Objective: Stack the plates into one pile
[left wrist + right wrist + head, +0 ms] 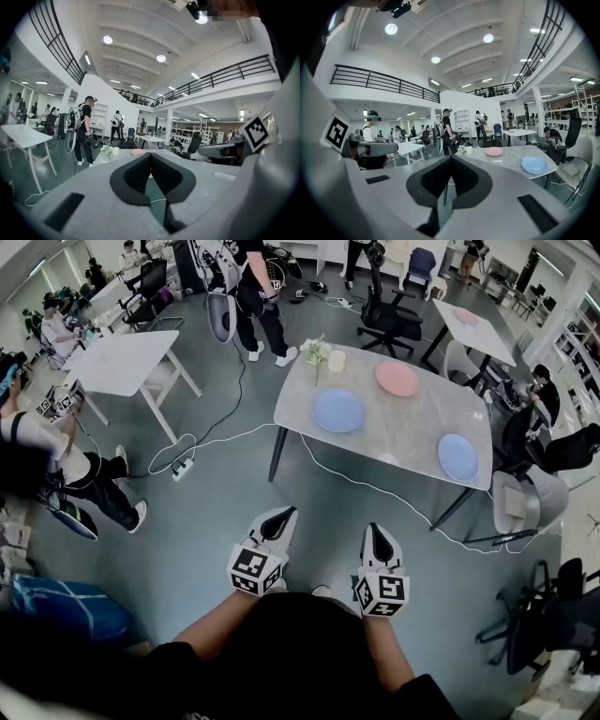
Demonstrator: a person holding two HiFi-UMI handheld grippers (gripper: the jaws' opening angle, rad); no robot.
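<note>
Standing back from the grey table (412, 423), the person holds both tools out over the floor, well short of the tabletop and pointing roughly toward it. The left gripper (280, 517) has its jaws pressed together with nothing between them, and the right gripper (376, 531) is the same, jaws closed and empty. The two sit side by side, near each other but not touching, each with its black-and-white marker cube facing up toward the person's head. On the table the three plates lie flat and well apart, none resting on another. The middle blue plate (338, 410) sits toward the table's left half, the pink plate (397, 379) lies beyond it nearer the far edge, and the corner blue plate (457, 457) is off by the near right corner. At the far left corner stand a pale cup (337, 360) and, just beside it, a small bunch of flowers (316, 352). A white cable (361, 484) trails across the floor and passes under the table. Further off, a person in black (255, 296) stands with their back to the table, a black office chair (389, 320) is beyond the far edge, and a white table (122, 362) stands off to the left.
</note>
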